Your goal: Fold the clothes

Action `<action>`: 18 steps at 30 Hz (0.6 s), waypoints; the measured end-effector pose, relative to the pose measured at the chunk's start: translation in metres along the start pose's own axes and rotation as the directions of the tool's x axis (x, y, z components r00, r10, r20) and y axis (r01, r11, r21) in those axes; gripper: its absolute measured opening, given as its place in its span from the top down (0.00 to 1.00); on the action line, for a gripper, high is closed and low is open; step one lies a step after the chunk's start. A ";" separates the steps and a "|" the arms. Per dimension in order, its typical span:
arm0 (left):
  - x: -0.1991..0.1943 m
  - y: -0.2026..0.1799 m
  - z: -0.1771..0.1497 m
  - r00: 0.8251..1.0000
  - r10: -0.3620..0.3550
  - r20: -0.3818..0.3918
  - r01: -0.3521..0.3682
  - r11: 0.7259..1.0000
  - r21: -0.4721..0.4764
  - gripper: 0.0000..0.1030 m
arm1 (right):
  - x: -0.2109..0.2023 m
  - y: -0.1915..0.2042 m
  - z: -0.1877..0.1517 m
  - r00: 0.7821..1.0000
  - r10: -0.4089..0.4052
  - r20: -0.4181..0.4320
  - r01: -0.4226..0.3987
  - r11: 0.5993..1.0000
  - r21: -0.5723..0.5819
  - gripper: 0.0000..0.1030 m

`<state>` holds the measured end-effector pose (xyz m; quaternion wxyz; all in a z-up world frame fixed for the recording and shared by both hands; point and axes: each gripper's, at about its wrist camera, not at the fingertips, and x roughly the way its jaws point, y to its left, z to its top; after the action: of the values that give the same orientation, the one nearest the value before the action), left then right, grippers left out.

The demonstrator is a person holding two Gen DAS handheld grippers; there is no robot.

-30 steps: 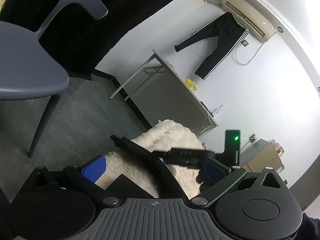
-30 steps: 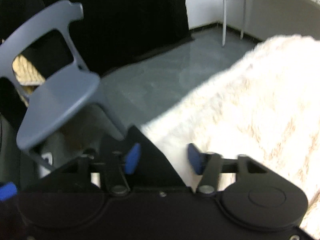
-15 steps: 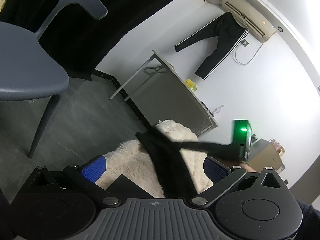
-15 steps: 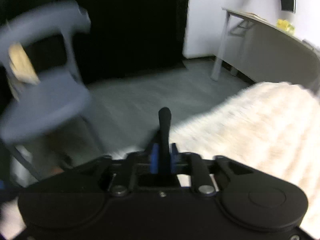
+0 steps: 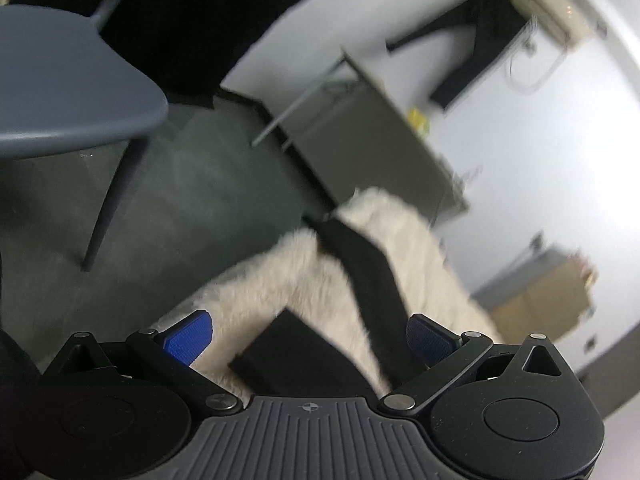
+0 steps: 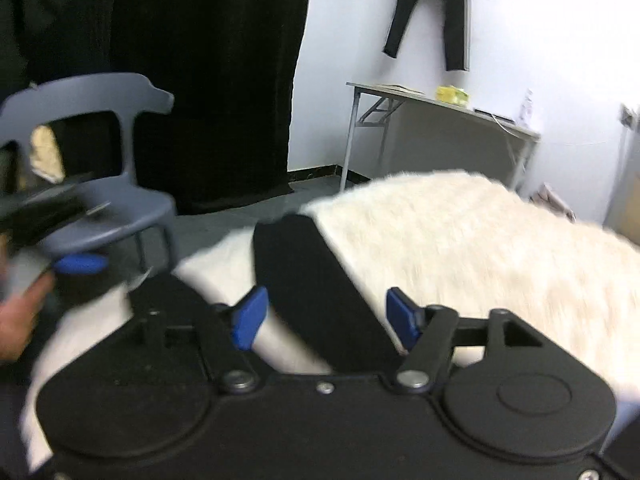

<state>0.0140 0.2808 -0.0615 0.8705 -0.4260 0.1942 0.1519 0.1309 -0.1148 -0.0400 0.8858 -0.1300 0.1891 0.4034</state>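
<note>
A black garment lies on a white furry blanket (image 5: 280, 280) (image 6: 460, 240). One long black strip (image 5: 372, 280) (image 6: 312, 272) runs across the fur, and a folded black part (image 5: 296, 356) sits close in front of the left gripper. My left gripper (image 5: 310, 338) is open over that folded part, its pads clear of the cloth. The jaws of my right gripper (image 6: 326, 318) are opening; the strip lies between the pads and they do not press on it. In the right wrist view a blurred blue pad (image 6: 80, 263) of the left gripper and a hand (image 6: 20, 320) show at far left.
A grey plastic chair (image 5: 72, 92) (image 6: 120, 208) stands on the dark floor left of the blanket. Behind are a folding table (image 5: 360, 132) (image 6: 440, 100), a black curtain (image 6: 200, 80), black trousers (image 6: 432, 8) hung on the white wall, and a cardboard box (image 5: 548, 300).
The right gripper, shut on the black strip, swung it fast to the right across the blanket, then opened and left it lying flat. It has left the left wrist view, which tilted slightly down.
</note>
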 end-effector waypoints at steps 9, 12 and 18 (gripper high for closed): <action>0.039 -0.026 -0.009 0.993 0.015 -0.116 0.013 0.970 0.242 0.94 | -0.057 -0.014 -0.111 0.988 -0.013 -0.155 0.039 0.986 0.164 0.38; 0.005 -0.034 0.003 0.999 -0.043 0.002 0.040 0.943 0.331 0.94 | -0.056 -0.008 -0.120 0.990 0.003 -0.140 0.020 0.987 0.159 0.38; -0.034 0.003 0.037 0.992 0.062 0.107 -0.089 0.959 0.271 0.94 | -0.053 -0.007 -0.129 0.992 0.031 -0.122 -0.009 0.984 0.179 0.36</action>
<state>-0.0096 0.3087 -0.0273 0.9232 -0.2854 0.1869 0.1771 0.0741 -0.2038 -0.1310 0.8763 -0.0731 0.2805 0.3848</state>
